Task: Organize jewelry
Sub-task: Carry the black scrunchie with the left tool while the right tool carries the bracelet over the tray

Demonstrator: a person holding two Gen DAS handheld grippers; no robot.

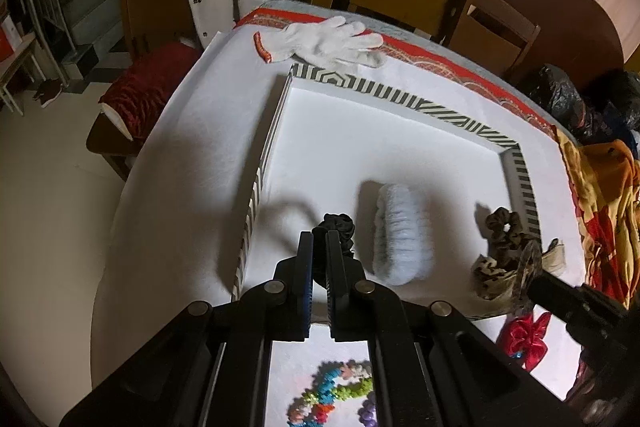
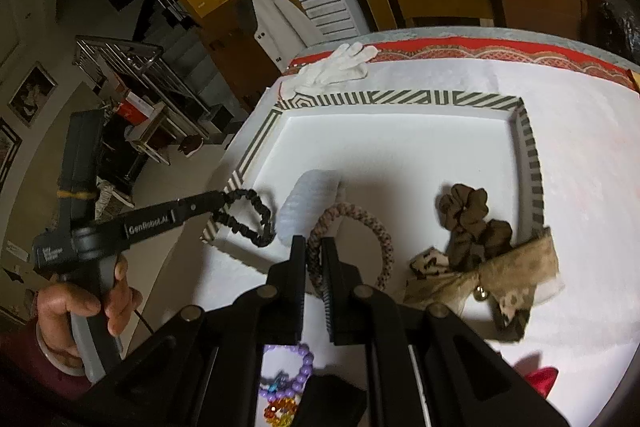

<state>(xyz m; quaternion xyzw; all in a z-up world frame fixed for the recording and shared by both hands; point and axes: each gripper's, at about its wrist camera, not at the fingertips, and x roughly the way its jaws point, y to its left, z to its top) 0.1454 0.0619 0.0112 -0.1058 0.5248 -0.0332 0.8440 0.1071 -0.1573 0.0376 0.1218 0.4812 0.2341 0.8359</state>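
Observation:
My left gripper [image 1: 318, 239] is shut on a black scrunchie [image 1: 340, 227] and holds it over the near left part of the striped tray [image 1: 400, 97]; it also shows in the right wrist view [image 2: 248, 215], hanging from the left gripper [image 2: 216, 201]. My right gripper [image 2: 314, 247] is shut on a pink-brown braided hair ring [image 2: 360, 223] above the tray [image 2: 400, 98]. In the tray lie a pale blue scrunchie [image 1: 404, 235], a brown scrunchie [image 2: 472, 223] and a leopard bow [image 2: 516, 275].
A white glove [image 1: 328, 41] lies behind the tray. Bead bracelets [image 1: 332, 395] and a red bow [image 1: 524, 339] lie on the white cloth in front of the tray. Purple beads [image 2: 296, 371] lie under my right gripper. Chairs stand behind the table.

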